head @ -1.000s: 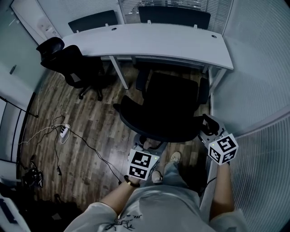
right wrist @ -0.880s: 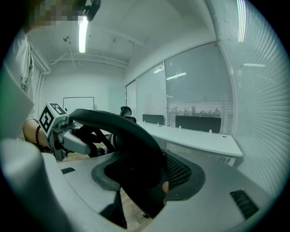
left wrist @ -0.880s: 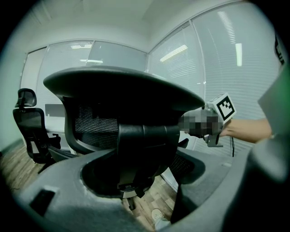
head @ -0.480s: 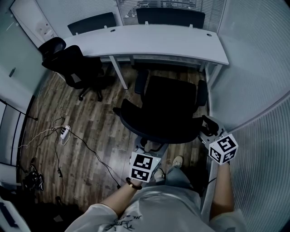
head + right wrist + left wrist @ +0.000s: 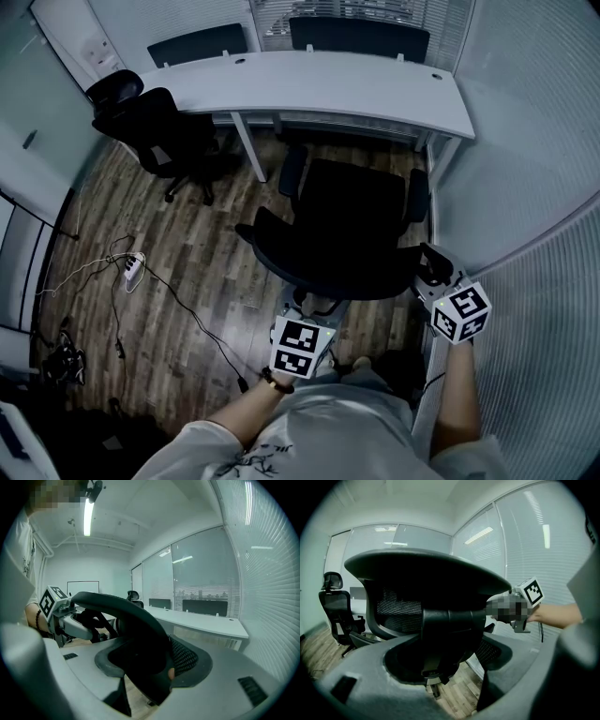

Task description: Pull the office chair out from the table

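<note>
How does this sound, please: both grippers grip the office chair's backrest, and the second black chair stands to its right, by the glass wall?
Not quite: the head view shows the second black chair standing to the left of the office chair, by the left end of the table. The left gripper and right gripper do both grip the office chair's backrest.

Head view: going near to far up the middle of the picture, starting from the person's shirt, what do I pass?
shirt → left gripper → office chair → table → dark panel → blinds
</note>
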A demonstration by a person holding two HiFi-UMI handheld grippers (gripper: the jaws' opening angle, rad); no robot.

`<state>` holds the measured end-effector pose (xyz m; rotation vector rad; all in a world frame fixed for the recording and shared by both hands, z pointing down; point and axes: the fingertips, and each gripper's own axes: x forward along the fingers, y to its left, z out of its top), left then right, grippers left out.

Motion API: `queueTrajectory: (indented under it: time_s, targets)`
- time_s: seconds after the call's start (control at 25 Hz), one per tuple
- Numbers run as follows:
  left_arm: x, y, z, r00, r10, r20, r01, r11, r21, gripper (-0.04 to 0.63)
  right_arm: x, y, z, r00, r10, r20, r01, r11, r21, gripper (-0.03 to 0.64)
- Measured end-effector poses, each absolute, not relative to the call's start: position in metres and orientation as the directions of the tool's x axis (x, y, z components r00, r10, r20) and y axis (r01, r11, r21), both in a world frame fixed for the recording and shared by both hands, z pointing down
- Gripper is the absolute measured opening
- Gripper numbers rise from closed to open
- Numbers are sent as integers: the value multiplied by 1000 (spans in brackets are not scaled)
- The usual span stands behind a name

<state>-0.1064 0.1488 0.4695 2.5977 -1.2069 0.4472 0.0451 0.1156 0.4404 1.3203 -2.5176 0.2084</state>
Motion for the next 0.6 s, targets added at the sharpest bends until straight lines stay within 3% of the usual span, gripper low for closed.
queueTrajectory:
  time_s: [0.6]
  targets:
    - [-98, 150, 471, 595, -714, 370, -789, -607, 96, 325, 54, 113, 440, -576, -748, 330, -792, 610, 1, 193]
